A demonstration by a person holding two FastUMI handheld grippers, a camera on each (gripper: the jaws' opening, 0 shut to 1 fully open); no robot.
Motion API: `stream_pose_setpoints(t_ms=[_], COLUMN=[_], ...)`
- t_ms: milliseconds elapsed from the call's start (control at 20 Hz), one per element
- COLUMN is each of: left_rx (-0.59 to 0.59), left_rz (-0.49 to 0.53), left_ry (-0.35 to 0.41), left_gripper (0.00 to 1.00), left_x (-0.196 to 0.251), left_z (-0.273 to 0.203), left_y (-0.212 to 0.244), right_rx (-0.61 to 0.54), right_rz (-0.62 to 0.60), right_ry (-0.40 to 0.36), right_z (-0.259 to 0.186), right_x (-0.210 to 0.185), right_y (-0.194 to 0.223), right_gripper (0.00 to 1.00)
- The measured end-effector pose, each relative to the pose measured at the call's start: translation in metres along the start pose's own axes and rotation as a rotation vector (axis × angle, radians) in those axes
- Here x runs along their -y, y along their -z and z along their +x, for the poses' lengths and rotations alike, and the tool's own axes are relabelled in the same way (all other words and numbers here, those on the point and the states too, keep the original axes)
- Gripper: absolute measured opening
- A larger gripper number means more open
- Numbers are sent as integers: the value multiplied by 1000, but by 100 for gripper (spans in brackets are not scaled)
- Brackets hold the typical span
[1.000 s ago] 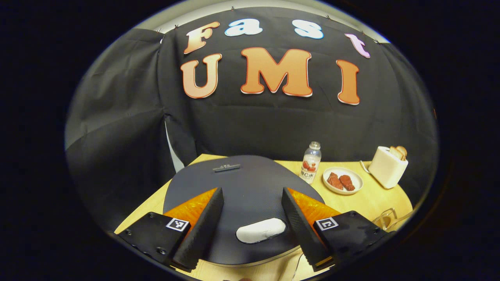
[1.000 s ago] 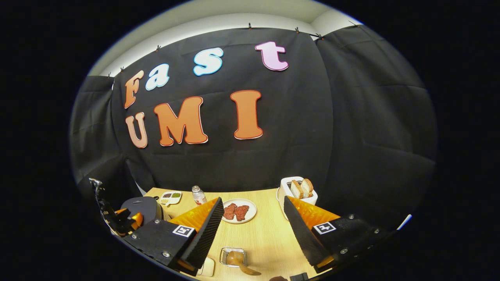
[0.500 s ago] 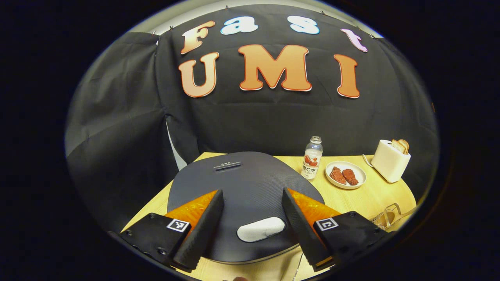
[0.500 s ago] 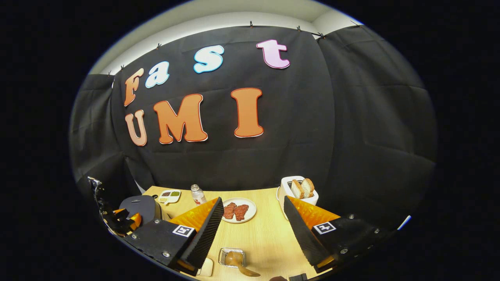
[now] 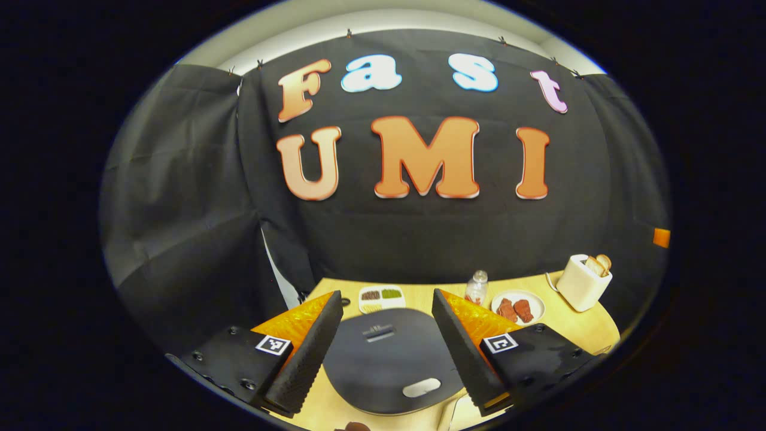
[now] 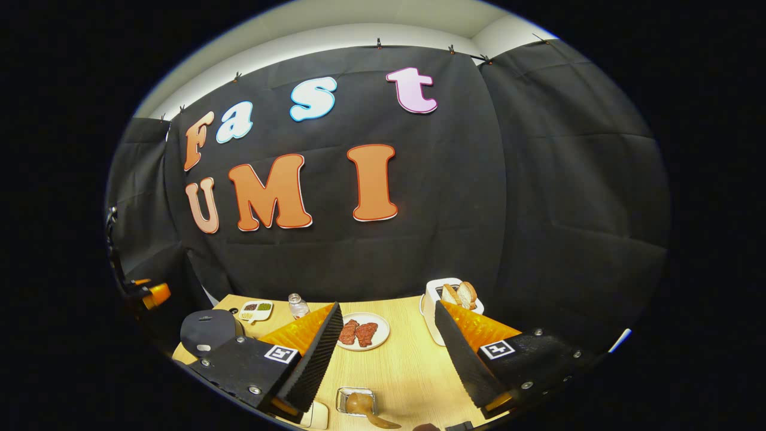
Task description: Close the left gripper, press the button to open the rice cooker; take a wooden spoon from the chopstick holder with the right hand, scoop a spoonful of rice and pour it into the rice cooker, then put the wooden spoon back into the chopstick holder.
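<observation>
The rice cooker (image 5: 389,359) sits below my left gripper (image 5: 386,296), its dark lid down and the pale button (image 5: 422,387) at its near edge. My left gripper hangs well above the lid, open, with nothing between its fingers. In the right gripper view the cooker (image 6: 206,329) stands at the far left of the table, with the left gripper (image 6: 140,290) high above it. My right gripper (image 6: 388,306) is open and holds nothing. Just below it, a wooden spoon (image 6: 362,404) lies in a clear holder (image 6: 344,398) near the table's front edge.
Behind the cooker stands a divided dish (image 5: 381,297) of beans. A small bottle (image 5: 477,288), a plate (image 5: 532,302) with meat and a white toaster (image 5: 583,281) with bread line the back right. A pale object (image 6: 317,413) lies left of the holder.
My left gripper has risen and drawn back from the cooker lid, which now looks smaller and farther below. It stayed open. My right gripper has hardly moved.
</observation>
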State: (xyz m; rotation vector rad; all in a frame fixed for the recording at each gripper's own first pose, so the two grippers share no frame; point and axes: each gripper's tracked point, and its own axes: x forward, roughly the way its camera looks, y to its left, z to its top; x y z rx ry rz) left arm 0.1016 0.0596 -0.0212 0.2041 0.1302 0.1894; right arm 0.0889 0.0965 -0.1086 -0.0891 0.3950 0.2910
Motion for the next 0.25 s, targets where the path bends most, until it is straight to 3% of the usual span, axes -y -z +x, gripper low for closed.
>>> stream_pose_setpoints(t_ms=[250], left_rx=[89], left_rz=[-10], left_ry=[-9], left_gripper=[100], left_x=[-25], left_z=[-27], left_y=[-71], right_rx=[32], right_rz=[-1], right_ry=[8], right_z=[-4], right_x=[1], right_y=[-18], right_gripper=[95])
